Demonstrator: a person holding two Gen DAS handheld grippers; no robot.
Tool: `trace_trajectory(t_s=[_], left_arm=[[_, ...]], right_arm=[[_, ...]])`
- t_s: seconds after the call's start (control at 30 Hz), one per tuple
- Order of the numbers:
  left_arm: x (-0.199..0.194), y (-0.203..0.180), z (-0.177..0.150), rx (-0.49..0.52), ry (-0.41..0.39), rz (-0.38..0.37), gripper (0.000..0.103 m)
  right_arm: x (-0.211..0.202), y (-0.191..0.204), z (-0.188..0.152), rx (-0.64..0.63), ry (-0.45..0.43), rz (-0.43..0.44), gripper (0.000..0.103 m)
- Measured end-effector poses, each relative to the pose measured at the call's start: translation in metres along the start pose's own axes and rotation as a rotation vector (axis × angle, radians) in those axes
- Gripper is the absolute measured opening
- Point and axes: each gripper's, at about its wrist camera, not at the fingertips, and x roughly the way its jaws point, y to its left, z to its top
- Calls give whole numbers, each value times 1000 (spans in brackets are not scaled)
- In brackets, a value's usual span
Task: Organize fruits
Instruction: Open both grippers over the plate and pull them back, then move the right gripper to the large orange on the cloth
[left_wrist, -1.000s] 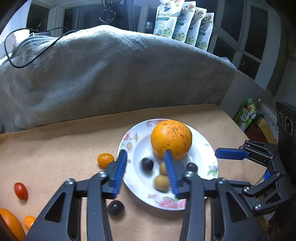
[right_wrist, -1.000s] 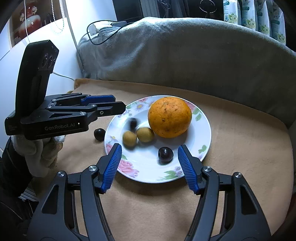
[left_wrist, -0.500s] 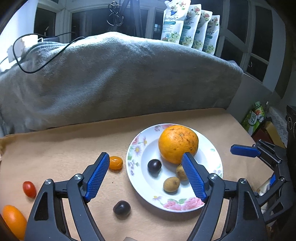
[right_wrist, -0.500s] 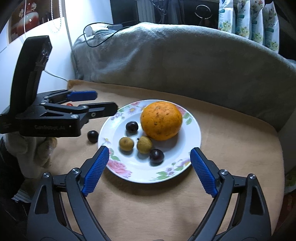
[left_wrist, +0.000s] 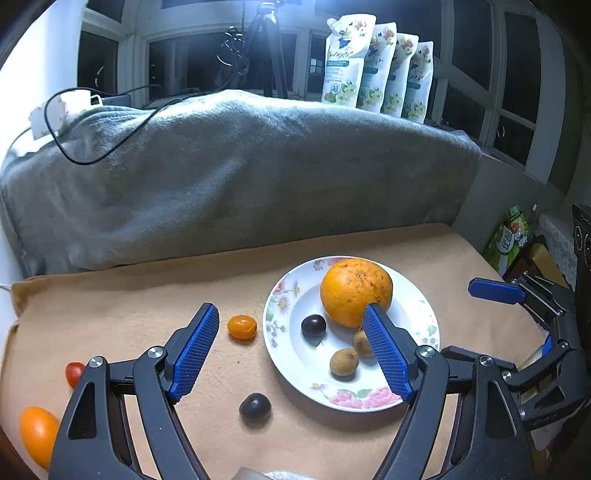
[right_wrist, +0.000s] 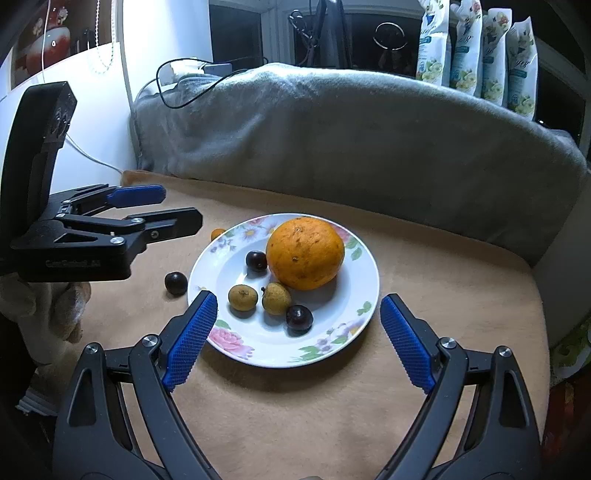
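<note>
A floral white plate (left_wrist: 424, 325) (right_wrist: 354, 295) holds a large orange (left_wrist: 355, 291) (right_wrist: 304, 253), two dark plums (left_wrist: 313, 325) (right_wrist: 299, 316) and two small brown longans (left_wrist: 344, 362) (right_wrist: 242, 296). On the tan cloth left of the plate lie a dark plum (left_wrist: 255, 407) (right_wrist: 176, 283), a small orange tomato (left_wrist: 242, 326), a red cherry tomato (left_wrist: 75, 373) and an orange fruit (left_wrist: 37, 434). My left gripper (left_wrist: 291, 350) is open and empty above the plate's left edge. My right gripper (right_wrist: 295, 341) is open and empty over the plate's near edge.
A grey blanket-covered bulk (left_wrist: 236, 173) rises behind the cloth. Pouches (left_wrist: 373, 62) stand on the sill behind it. A cable (left_wrist: 92, 125) lies on the blanket. Packages (left_wrist: 511, 236) sit beyond the cloth's right edge.
My left gripper opened, leaving a dark plum on the plate, and drew back. My right gripper opened wider and pulled back and up.
</note>
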Motion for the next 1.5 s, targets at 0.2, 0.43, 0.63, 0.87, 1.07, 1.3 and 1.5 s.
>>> trace_trajectory(t_s=[0.2,0.43,0.63,0.87,1.07,1.3,1.5], left_arm=[[-11,2,-1,-5,-19,5,81],[-23,6,-3,-10,-38,13,81],[-37,16,-7,-25,-53,25,81],[-54,35,-14,-62,-67,49,81],[-63,56,-23,-92,-64,78,81],[-83,92,-38,-150,-82,125,81],[-98,120,-53,-201,-80,163,81]], right_arm=[[-7,5,2,10,-20,-6,92],[-12,14,5,0,-28,-4,92],[-15,18,10,24,-37,-1,92],[-15,25,16,40,-50,16,92],[-11,40,22,23,-51,47,92],[-3,59,32,6,-45,102,92],[7,76,42,9,-28,168,92]])
